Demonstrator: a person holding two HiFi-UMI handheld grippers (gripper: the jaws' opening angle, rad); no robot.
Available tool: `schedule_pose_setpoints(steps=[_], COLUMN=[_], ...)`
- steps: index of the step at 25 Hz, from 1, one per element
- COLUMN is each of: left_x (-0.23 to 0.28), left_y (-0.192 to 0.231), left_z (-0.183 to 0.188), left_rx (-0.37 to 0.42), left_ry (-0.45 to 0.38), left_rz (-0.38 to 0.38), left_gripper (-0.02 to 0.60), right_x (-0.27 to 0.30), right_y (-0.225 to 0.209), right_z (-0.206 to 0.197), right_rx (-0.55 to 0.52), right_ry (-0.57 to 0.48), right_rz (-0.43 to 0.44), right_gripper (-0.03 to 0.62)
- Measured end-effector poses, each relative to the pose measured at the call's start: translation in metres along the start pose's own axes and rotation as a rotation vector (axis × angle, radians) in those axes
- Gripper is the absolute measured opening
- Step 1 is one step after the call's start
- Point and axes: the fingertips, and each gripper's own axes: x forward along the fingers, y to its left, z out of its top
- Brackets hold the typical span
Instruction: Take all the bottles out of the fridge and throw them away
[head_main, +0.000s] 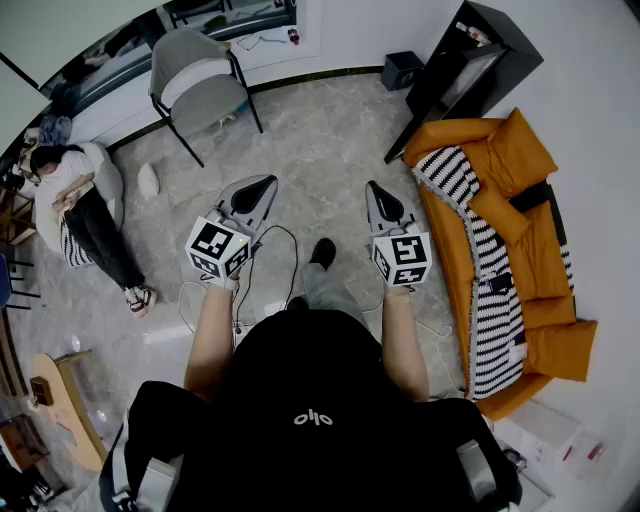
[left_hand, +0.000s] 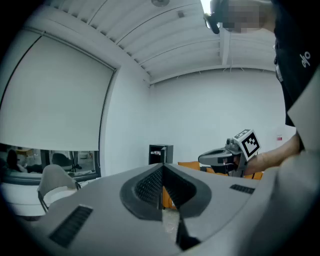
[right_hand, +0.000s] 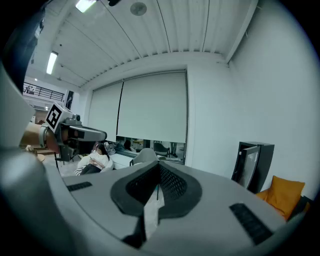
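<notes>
While both tools closed on nothing, left tool (head_main: 262, 186) and right tool (head_main: 376, 191) side by side at waist height: judged approach step, no bottle out yet. Black fridge (head_main: 470, 58) well ahead-right of right tool, door ajar; bottles inside not discernible. Next: walk up, spread jaws, swing door wider. Small dark bin (head_main: 401, 70) just left of fridge, likely drop point. Open floor (head_main: 320, 130) ahead; orange sofa (head_main: 520, 160) close on right, chair (head_main: 200, 85) ahead-left, cable (head_main: 296, 255) underfoot.
</notes>
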Motion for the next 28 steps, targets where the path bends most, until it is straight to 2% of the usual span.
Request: schedule_pose_setpoints(steps=[10,22,28], left_x=[0.023,0.083,0.135], left_y=[0.037,0.134,0.165], left_z=[-0.007,-0.017,-0.012], left_rx=[-0.018,-0.060,-0.056], left_ry=[0.012,0.041,0.058], left_rz=[0.038,0.113,0.124], left_gripper=[0.006,0.006,0.006], right_x=[0.034,0.143,0.187], right_y=[-0.019,-0.078,-0.112], right_z=[-0.007,0.004,0.018], right_rx=[-0.026,-0.031,-0.035], right_ry=[0.048,0.052,0.042], right_rz=[0.018,0.048,0.066], right_gripper=[0.005,0.005,0.005])
